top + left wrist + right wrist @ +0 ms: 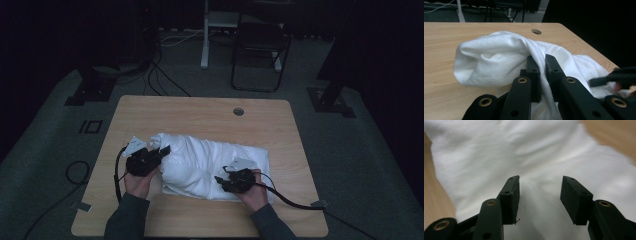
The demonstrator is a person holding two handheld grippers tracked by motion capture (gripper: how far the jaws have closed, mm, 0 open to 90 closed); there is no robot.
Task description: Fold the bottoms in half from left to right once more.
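Centrally, one white cloth [210,165], bunched and partly folded, lay on the wooden tabletop [200,112]; its long axis ran from the person's left to right, slanting slightly toward the near right corner. The left end [474,65] was rolled up into a raised, rounded fold; the right end lay flatter.

Left tongs [162,151]: at the cloth's left end, held in the left hand [137,180]; jaws pressed together on a ridge of the white cloth, the fabric running between the pads [534,67] in the left gripper view.

Right tongs [220,180]: over the cloth's near right portion, held in the right hand [252,192]; jaws spread apart, the cloth [541,157] lying below and between them, nothing pinched.

Tabletop: light wood grain, with a round cable hole [238,111] near the far edge. A black cable [290,200] trailed from the right tongs off to the right.

Beyond the tabletop: a dark chair [260,45] and a white stand leg [205,35] on grey floor.
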